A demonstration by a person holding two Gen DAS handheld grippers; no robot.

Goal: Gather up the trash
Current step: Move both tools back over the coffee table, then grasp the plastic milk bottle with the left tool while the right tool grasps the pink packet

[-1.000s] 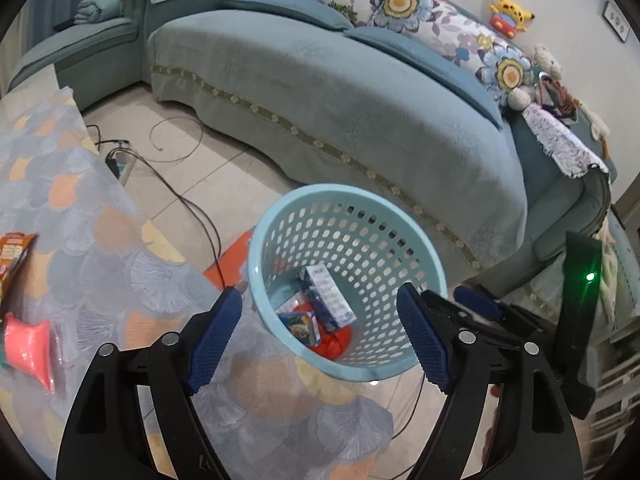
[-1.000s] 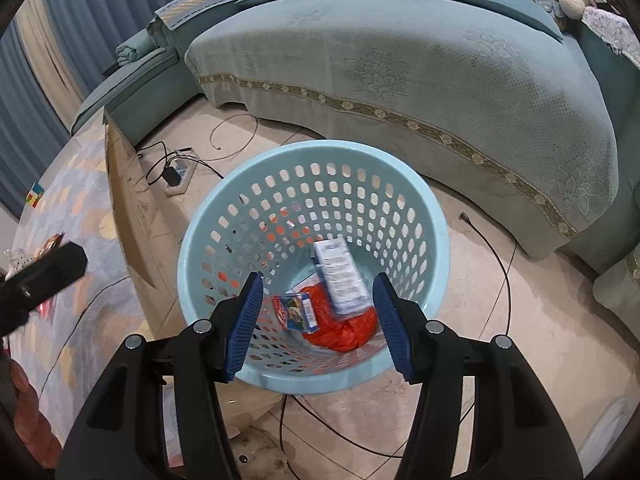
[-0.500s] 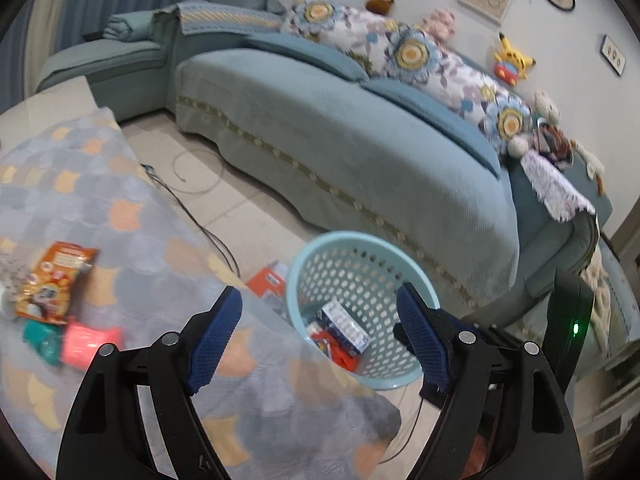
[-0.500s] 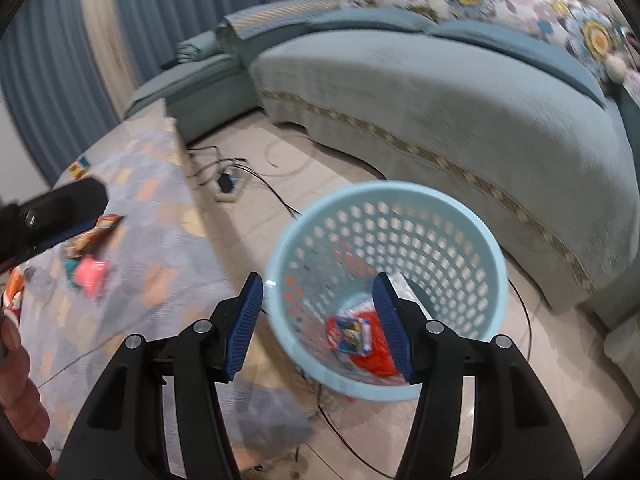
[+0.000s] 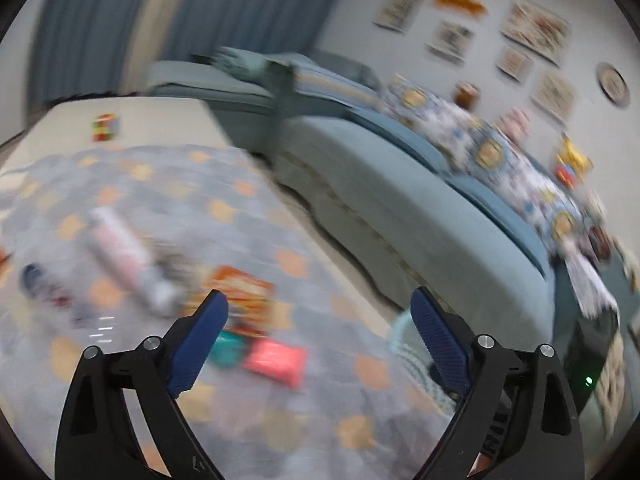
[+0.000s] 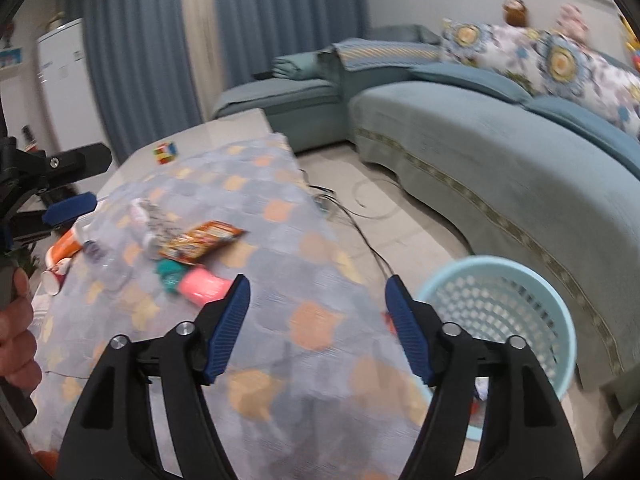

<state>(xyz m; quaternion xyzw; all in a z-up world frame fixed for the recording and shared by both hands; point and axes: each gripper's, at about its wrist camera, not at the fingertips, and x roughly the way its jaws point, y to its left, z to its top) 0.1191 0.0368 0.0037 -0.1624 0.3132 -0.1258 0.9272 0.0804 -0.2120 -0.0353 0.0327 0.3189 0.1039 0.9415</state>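
curved teal sofa point(image 5: 400, 216) and blue curtains frame the left wrist view, which is heavily blurred; below them a table under a grey cloth with orange patches point(image 5: 168, 184) carries the trash. the left gripper point(image 5: 320, 320) hangs over that cloth with its blue-padded jaws wide apart and nothing between them. just past its left finger lie an orange snack packet point(image 5: 244, 296), a teal wrapper point(image 5: 228, 350) and a pink wrapper point(image 5: 276, 360), close together; a pale bottle-like shape point(image 5: 124, 256) lies further left, too smeared to identify. the pale blue perforated plastic basket point(image 5: 408, 344) peeks out behind the right finger. from the right wrist view, sharper, the right gripper point(image 6: 318, 320) is also spread and empty above the cloth; the same snack packet point(image 6: 200, 240), teal wrapper point(image 6: 170, 274) and pink wrapper point(image 6: 202, 286) sit ahead left, the basket point(image 6: 500, 312) stands on the floor beside the table's right edge, and a colourful puzzle cube point(image 6: 165, 152) rests on the far bare tabletop.
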